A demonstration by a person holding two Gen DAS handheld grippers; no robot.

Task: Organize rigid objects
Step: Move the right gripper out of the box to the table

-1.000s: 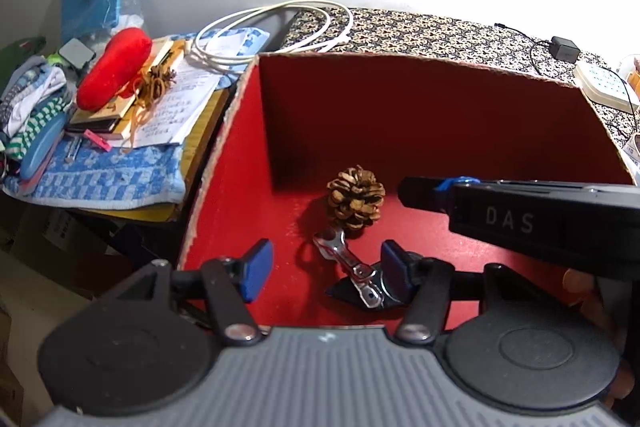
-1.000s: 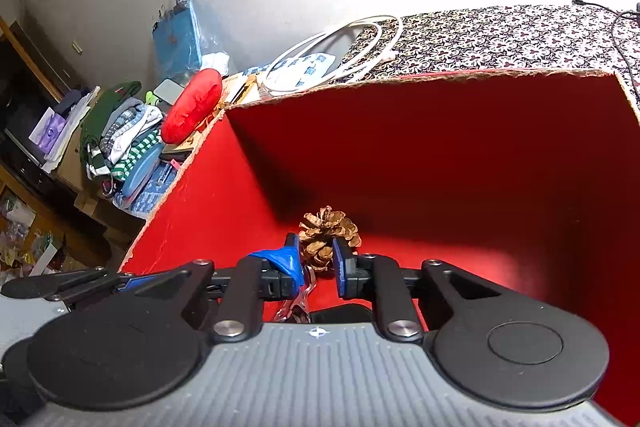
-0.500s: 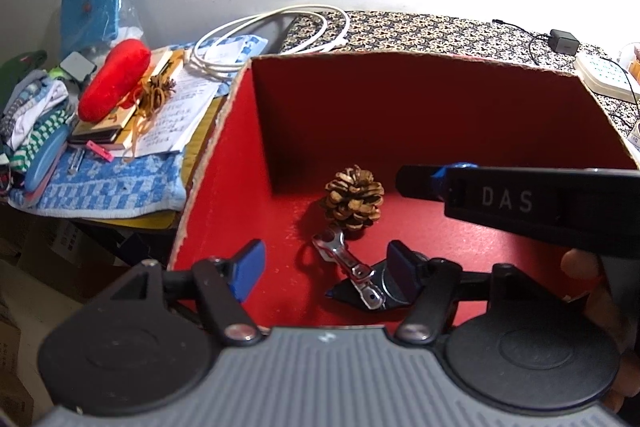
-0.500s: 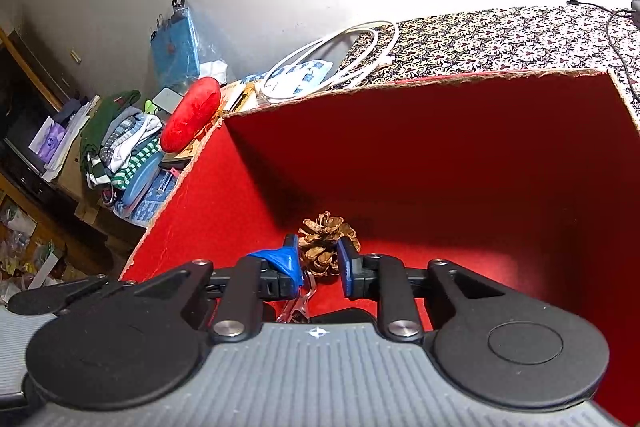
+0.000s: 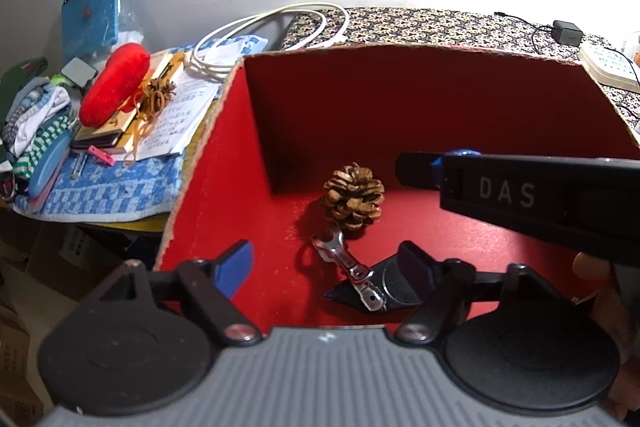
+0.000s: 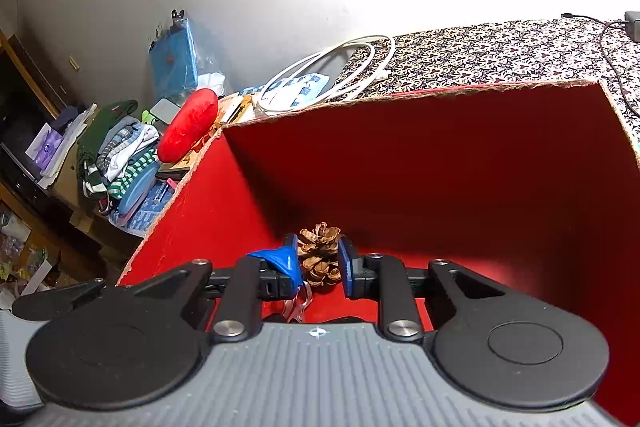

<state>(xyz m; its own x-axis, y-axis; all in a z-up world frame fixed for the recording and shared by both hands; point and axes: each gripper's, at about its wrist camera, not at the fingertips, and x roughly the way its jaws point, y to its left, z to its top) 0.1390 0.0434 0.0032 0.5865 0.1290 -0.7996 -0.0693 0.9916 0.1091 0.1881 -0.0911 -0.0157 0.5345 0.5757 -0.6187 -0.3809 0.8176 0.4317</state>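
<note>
Only the left wrist view showed the floor of the red box (image 5: 224, 163) plainly: the pine cone (image 5: 354, 197) stood near the back left corner, and just in front of it lay a silvery metal tool (image 5: 346, 265) resting across a black wedge-shaped piece (image 5: 372, 291). That view also caught the right gripper (image 5: 416, 169) from the side, reaching in from the right above the box floor, its black body marked DAS. The left gripper (image 5: 328, 269) hung over the near edge of the box with its jaws spread wide and nothing between them. The right wrist view hid most of the metal tool (image 6: 298, 305) behind the gripper body, yet it showed the right gripper (image 6: 320, 261) with a narrow gap between its blue pads, the pine cone (image 6: 320, 257) framed in that gap; whether the pads touched it could not be told. The cone was brown, its scales open and pale-tipped. Outside the box to the left sat a red cushion (image 5: 114, 83) and a white cable (image 5: 272, 27) coiled on the cluttered table.
</note>
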